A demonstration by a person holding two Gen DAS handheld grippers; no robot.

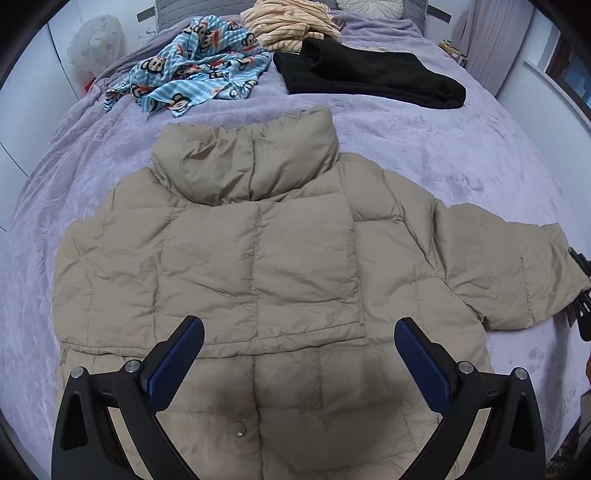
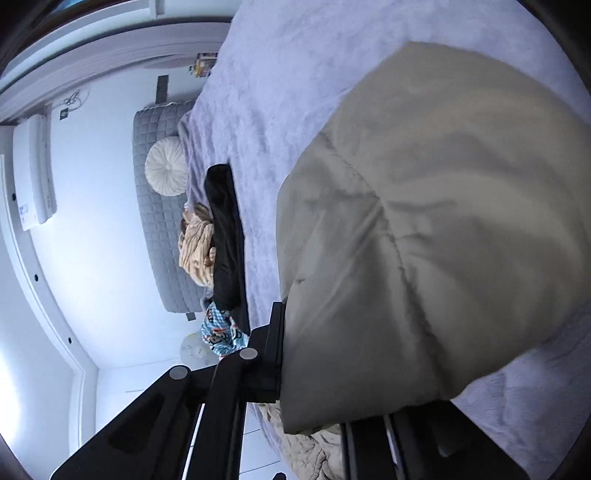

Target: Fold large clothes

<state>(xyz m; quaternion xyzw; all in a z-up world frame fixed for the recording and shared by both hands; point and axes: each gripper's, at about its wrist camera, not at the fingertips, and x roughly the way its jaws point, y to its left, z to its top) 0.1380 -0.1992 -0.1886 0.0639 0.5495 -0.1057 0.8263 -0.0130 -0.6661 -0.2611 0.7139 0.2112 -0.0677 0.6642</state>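
We clamp our right gripper (image 2: 284, 369) on the jacket (image 1: 258, 258) sleeve (image 2: 424, 240); left gripper (image 1: 299, 354) hangs released above the hem, so puffy, slick fabric may slip from our fingers

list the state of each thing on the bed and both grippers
beige puffer jacket: spread flat, collar up, one sleeve end held
left gripper: open, above the jacket's lower half
right gripper: shut on the jacket sleeve
black garment: folded
blue monkey-print cloth: crumpled
striped cream garment: loosely piled
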